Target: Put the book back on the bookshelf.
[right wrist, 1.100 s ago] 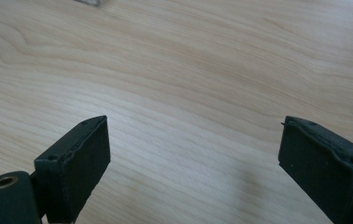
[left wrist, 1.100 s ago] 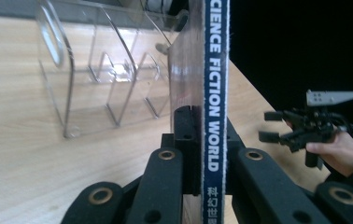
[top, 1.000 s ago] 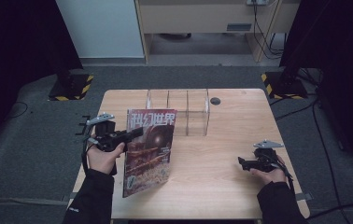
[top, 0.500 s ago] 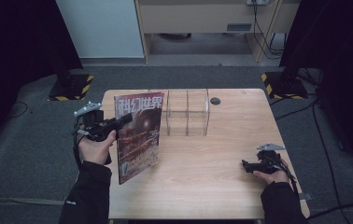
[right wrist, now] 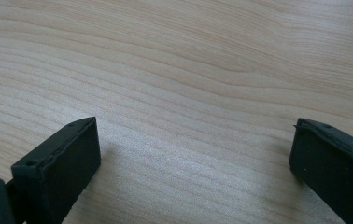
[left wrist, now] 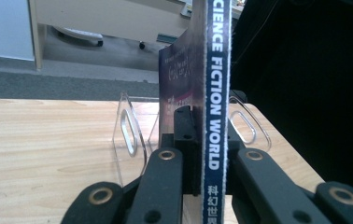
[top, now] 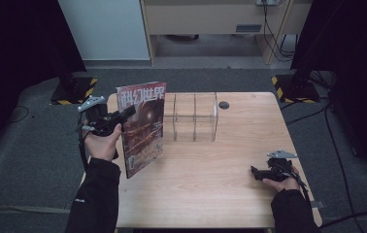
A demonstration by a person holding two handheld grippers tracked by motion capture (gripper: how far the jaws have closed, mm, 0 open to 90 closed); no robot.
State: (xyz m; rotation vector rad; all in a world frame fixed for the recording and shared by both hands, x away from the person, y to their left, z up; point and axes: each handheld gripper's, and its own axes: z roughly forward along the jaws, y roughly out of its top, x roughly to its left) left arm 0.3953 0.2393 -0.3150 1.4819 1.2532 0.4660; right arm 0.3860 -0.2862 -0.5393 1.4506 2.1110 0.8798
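A magazine (top: 142,127) with a dark red cover stands upright, lifted off the wooden table (top: 210,189) at its left side. My left gripper (top: 127,113) is shut on its blue spine (left wrist: 215,93), which reads "SCIENCE FICTION WORLD" between the jaws of the left gripper (left wrist: 205,128). A clear acrylic file rack (top: 195,117) stands just right of the magazine, and its dividers (left wrist: 128,131) show behind the spine. My right gripper (top: 254,171) rests low at the table's front right. In its own view the right gripper (right wrist: 193,140) is open; its jaws have just been opening over bare wood.
A small dark round hole (top: 224,105) sits in the tabletop behind the rack. Yellow-and-black striped stand bases (top: 75,90) (top: 295,87) lie on the grey carpet off both far corners. A pale cabinet stands beyond the table.
My left hand has lifted the magazine and carried it left and farther back, beside the rack. The right hand has stayed near the front right edge.
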